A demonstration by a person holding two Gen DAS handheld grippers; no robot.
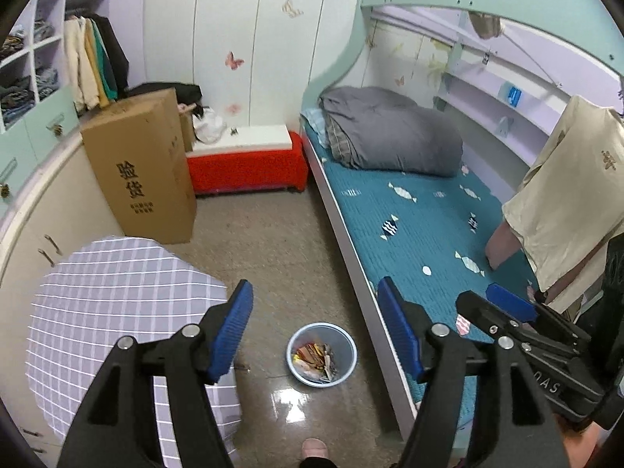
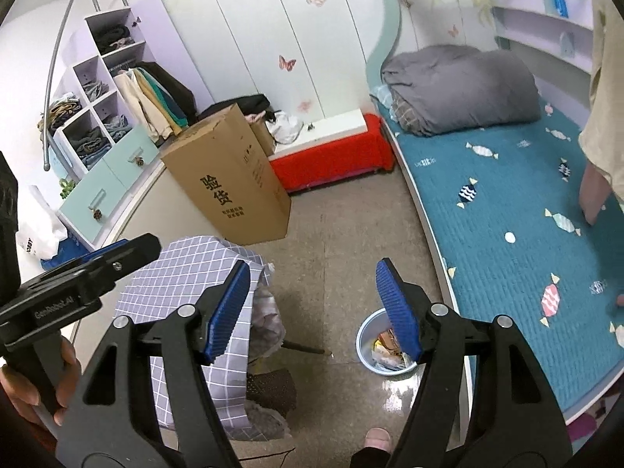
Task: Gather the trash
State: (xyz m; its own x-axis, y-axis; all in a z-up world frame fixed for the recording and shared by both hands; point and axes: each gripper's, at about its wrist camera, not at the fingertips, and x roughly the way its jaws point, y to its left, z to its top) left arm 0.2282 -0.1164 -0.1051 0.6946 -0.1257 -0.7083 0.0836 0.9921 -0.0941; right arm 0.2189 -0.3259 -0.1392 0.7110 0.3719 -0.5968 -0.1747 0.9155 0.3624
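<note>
A pale blue bin (image 1: 322, 353) stands on the floor beside the bed, holding several crumpled wrappers (image 1: 316, 357). My left gripper (image 1: 315, 323) hangs high above it, open, with nothing between its blue pads. In the right wrist view the same bin (image 2: 384, 345) sits low, partly behind a pad. My right gripper (image 2: 314, 308) is open too and holds nothing. Each gripper shows in the other's view: the right one (image 1: 495, 308) over the bed's edge, the left one (image 2: 109, 257) at the left, held by a hand (image 2: 31, 382).
A table under a checked lilac cloth (image 1: 117, 319) stands left of the bin. A tall cardboard box (image 1: 144, 163), a red-covered bench (image 1: 249, 163) and wardrobe shelves line the far wall. A teal bed (image 1: 421, 230) with a grey duvet (image 1: 390, 132) fills the right. A person's slipper (image 1: 314, 450) is near the bottom edge.
</note>
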